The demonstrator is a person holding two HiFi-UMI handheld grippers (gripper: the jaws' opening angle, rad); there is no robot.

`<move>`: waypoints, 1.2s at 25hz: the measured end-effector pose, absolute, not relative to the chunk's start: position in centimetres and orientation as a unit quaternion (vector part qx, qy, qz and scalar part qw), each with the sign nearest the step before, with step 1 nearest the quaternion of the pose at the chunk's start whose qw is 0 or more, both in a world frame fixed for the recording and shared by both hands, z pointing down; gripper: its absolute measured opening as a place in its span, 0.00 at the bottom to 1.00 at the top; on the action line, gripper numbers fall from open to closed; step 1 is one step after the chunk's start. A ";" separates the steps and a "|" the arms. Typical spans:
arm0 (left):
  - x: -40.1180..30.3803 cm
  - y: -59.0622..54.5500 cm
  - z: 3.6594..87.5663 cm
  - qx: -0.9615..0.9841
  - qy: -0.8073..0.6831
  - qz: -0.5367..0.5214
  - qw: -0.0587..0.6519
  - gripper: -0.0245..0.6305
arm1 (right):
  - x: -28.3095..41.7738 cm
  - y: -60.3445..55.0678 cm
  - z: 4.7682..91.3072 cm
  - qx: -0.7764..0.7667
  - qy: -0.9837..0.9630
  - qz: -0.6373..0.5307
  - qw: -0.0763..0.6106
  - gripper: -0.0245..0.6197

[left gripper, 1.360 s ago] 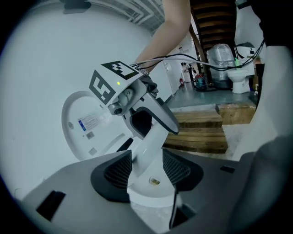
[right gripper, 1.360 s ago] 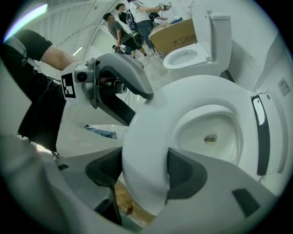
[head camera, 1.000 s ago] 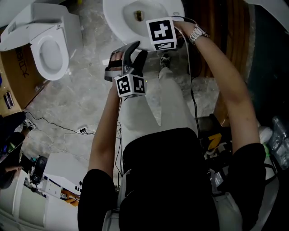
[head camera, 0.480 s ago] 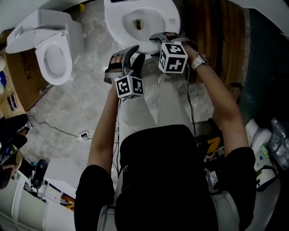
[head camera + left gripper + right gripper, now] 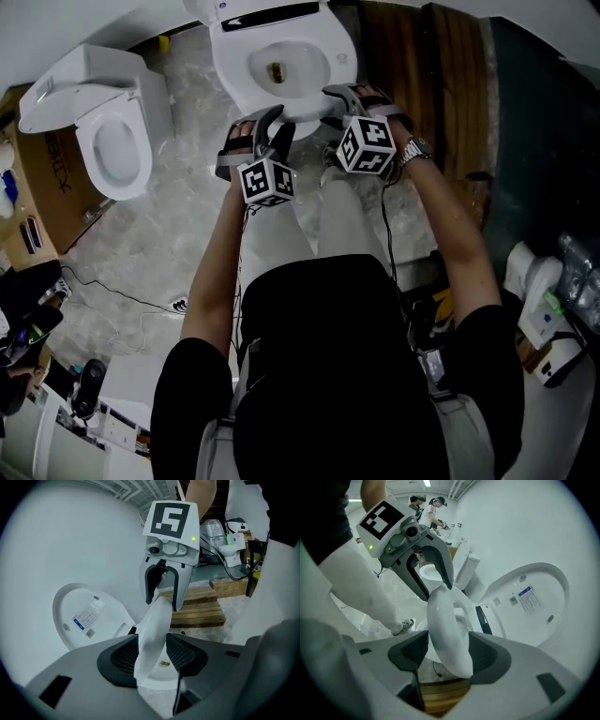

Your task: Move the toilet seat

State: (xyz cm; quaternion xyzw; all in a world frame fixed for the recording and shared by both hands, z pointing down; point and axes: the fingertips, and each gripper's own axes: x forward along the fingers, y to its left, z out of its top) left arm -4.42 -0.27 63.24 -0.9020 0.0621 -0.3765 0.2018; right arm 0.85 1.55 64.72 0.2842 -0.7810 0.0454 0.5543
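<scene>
Above the bowl [image 5: 305, 49], glossy white toilet seat [image 5: 446, 634]

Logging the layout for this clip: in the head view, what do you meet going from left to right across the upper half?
Cardboard box → spare toilet → left gripper → right gripper → wooden planks. The toilet seat, which both grippers clamp, spans them, so it is left out.
</scene>
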 end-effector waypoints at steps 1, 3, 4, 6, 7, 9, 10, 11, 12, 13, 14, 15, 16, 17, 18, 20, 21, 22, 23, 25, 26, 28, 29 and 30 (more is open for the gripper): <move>-4.4 -0.3 63.2 -0.904 0.059 -0.376 0.197 0.33 | 1.1 1.7 64.6 0.293 -0.777 0.049 0.556 0.47; -4.4 -0.4 63.1 -0.906 0.054 -0.376 0.187 0.33 | 1.4 2.1 64.4 0.308 -0.768 0.060 0.558 0.47; -4.3 -0.4 63.0 -0.906 0.051 -0.378 0.186 0.33 | 1.5 2.1 64.3 0.317 -0.765 0.064 0.557 0.47; -4.2 -0.6 62.8 -0.904 0.044 -0.381 0.190 0.33 | 1.8 1.9 64.0 0.335 -0.758 0.065 0.556 0.47; -4.2 -0.8 62.6 -0.903 0.042 -0.383 0.192 0.33 | 1.9 1.7 63.9 0.343 -0.755 0.060 0.556 0.47; -4.0 -1.1 62.2 -0.901 0.040 -0.386 0.194 0.33 | 2.2 1.2 63.6 0.353 -0.750 0.044 0.558 0.44; -3.9 -1.1 62.1 -0.900 0.039 -0.388 0.193 0.33 | 2.3 1.1 63.5 0.357 -0.748 0.037 0.558 0.42; -3.8 -1.2 62.0 -0.900 0.039 -0.390 0.190 0.33 | 2.3 1.0 63.4 0.359 -0.748 0.030 0.558 0.40; -3.7 -1.2 61.9 -0.900 0.040 -0.392 0.185 0.33 | 2.4 1.0 63.4 0.359 -0.748 0.022 0.557 0.39; -3.7 -1.2 61.9 -0.900 0.041 -0.394 0.183 0.33 | 2.4 1.1 63.5 0.359 -0.749 0.013 0.556 0.37; -3.6 -1.2 61.8 -0.898 0.043 -0.397 0.183 0.33 | 2.5 1.1 63.5 0.359 -0.750 0.002 0.556 0.35; -3.5 -1.3 61.7 -0.896 0.045 -0.401 0.186 0.33 | 2.7 1.1 63.4 0.358 -0.750 -0.009 0.555 0.33; -3.4 -1.5 61.6 -0.894 0.048 -0.405 0.186 0.33 | 2.8 1.0 63.4 0.357 -0.751 -0.020 0.556 0.32; -3.3 -1.6 61.5 -0.892 0.051 -0.409 0.183 0.33 | 2.9 0.9 63.3 0.355 -0.750 -0.031 0.557 0.31; -3.2 -1.6 61.5 -0.891 0.056 -0.412 0.179 0.33 | 3.0 0.9 63.2 0.351 -0.750 -0.042 0.560 0.31; -3.2 -1.6 61.4 -0.888 0.062 -0.421 0.174 0.33 | 2.9 0.9 63.1 0.341 -0.748 -0.060 0.566 0.30; -3.2 -1.5 61.4 -0.885 0.064 -0.427 0.174 0.33 | 2.9 0.9 63.1 0.336 -0.748 -0.066 0.568 0.29; -3.2 -1.5 61.3 -0.882 0.067 -0.433 0.173 0.33 | 3.0 0.9 63.0 0.333 -0.750 -0.069 0.568 0.29; -3.2 -1.6 61.1 -0.880 0.071 -0.437 0.172 0.33 | 3.0 0.9 62.8 0.330 -0.752 -0.069 0.567 0.29; -3.1 -2.1 60.8 -0.876 0.077 -0.445 0.172 0.33 | 3.2 0.4 62.2 0.323 -0.755 -0.062 0.567 0.29; -3.0 -2.3 60.6 -0.873 0.078 -0.449 0.172 0.33 | 3.3 0.2 61.9 0.319 -0.757 -0.059 0.567 0.29; -3.0 -2.6 60.2 -0.868 0.080 -0.458 0.175 0.33 | 3.4 -0.2 61.6 0.311 -0.763 -0.058 0.564 0.29; -2.9 -2.8 60.1 -0.865 0.080 -0.461 0.179 0.33 | 3.5 -0.3 61.4 0.307 -0.766 -0.059 0.562 0.29; -2.8 -2.9 59.9 -0.863 0.081 -0.464 0.184 0.33 | 3.6 -0.4 61.3 0.303 -0.769 -0.060 0.560 0.29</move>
